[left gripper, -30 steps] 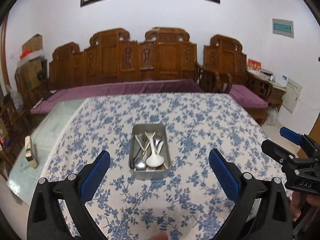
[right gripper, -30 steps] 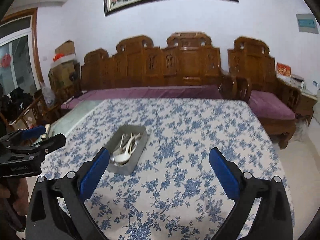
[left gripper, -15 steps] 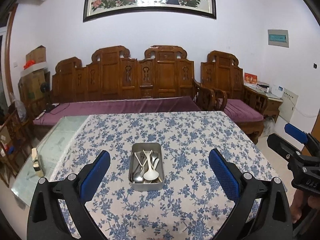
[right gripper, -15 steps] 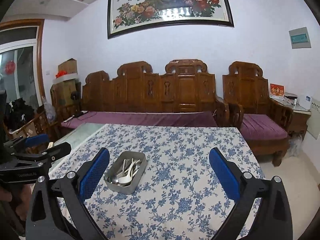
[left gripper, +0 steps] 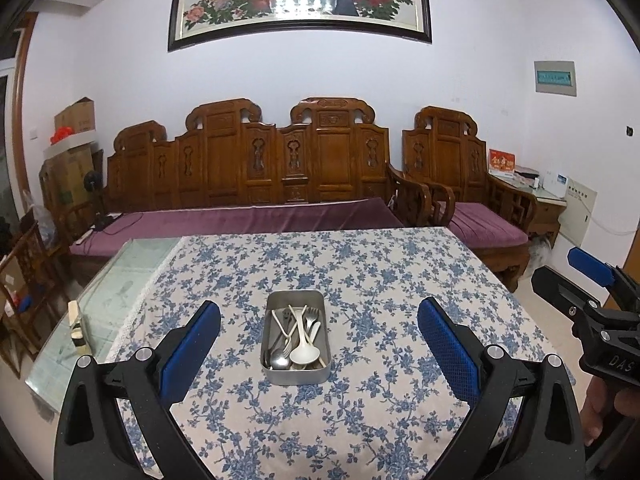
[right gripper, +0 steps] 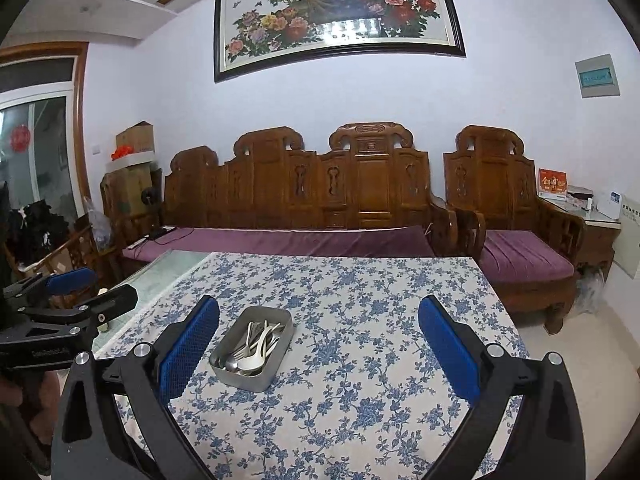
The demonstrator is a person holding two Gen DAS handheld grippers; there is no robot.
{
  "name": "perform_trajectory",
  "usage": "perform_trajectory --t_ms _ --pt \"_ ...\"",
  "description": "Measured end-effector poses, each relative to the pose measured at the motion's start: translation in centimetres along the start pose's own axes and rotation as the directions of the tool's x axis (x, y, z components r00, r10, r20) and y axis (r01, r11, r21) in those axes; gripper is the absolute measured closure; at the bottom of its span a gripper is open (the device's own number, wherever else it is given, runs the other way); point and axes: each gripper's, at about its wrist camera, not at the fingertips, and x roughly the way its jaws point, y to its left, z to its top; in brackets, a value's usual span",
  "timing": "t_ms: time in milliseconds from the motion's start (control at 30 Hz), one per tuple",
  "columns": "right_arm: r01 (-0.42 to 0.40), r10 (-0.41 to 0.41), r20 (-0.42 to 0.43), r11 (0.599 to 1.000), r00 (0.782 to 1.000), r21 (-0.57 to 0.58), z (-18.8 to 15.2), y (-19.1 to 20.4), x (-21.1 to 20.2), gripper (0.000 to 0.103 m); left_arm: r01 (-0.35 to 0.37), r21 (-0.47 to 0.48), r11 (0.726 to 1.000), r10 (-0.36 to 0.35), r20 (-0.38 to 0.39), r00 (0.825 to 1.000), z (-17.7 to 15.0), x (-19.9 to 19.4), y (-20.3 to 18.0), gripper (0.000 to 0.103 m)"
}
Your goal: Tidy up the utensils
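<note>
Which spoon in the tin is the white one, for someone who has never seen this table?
Find the table with the blue flowered cloth; a metal tin sits near its middle. In the tin lies a jumble of cutlery, and the white spoon rests on top, bowl toward the near end. It is matt white with a wide bowl; the pieces around it are shiny metal.

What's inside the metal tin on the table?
The metal tin holds a loose pile of utensils: a white spoon on top, a metal spoon, at least one fork. Overlap hides the exact count and anything underneath.
</note>
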Motion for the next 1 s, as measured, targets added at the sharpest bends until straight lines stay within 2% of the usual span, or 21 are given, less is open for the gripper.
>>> perform_trajectory --t_ms 1000 --pt "0.007 -0.007 0.000 1.000 1.000 -0.003 -0.19 0.00 0.04 0.003 0.008 -0.009 1.000 -0.008 0.009 1.000 -0.05 -0.51 0.00 0.008"
